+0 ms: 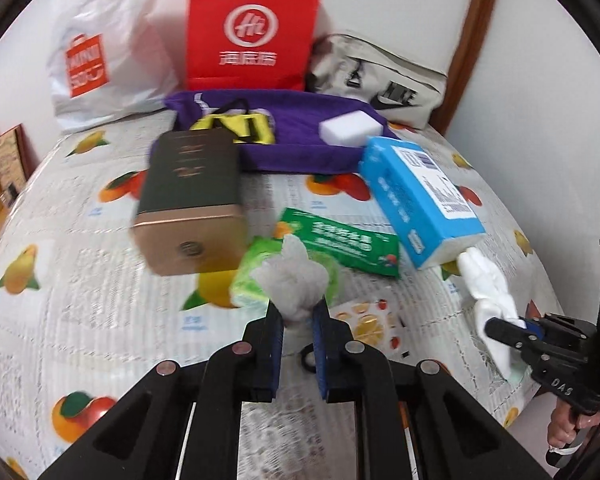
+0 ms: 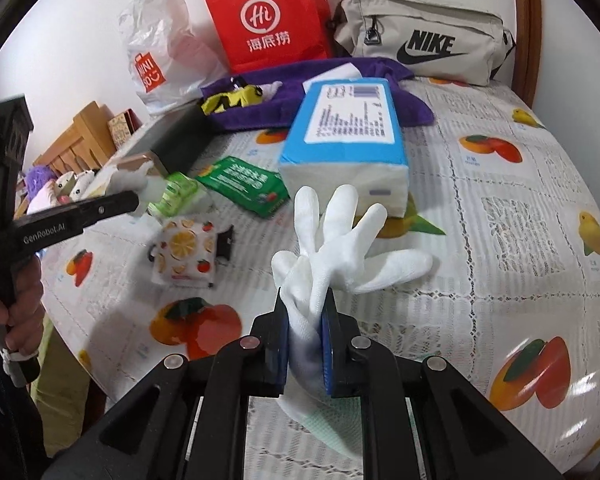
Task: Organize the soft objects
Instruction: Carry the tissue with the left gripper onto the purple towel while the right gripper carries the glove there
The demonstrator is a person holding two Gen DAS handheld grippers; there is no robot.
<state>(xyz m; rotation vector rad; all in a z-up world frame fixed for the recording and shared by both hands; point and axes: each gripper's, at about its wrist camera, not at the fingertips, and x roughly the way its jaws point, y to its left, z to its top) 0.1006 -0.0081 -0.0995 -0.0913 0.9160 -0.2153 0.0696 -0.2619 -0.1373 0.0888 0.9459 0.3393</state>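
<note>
My left gripper (image 1: 297, 312) is shut on a crumpled grey-white cloth (image 1: 290, 276), held above the table; it also shows at the left of the right wrist view (image 2: 138, 200). My right gripper (image 2: 305, 304) is shut on a white glove (image 2: 332, 236) whose fingers spread upward; it appears in the left wrist view (image 1: 500, 326) at the right. A purple towel (image 1: 300, 136) lies at the back with a white sponge (image 1: 350, 128) and a yellow-black pouch (image 1: 236, 126) on it. A green tissue pack (image 1: 260, 270) lies just beyond the cloth.
A blue tissue pack (image 1: 416, 200), a green sachet (image 1: 340, 244), a dark green and gold box (image 1: 192, 204) and a fruit-print pouch (image 2: 184, 254) lie on the fruit-print tablecloth (image 1: 80, 280). A red paper bag (image 1: 252, 28), white plastic bag (image 1: 100, 52) and Nike bag (image 2: 424, 40) stand against the wall.
</note>
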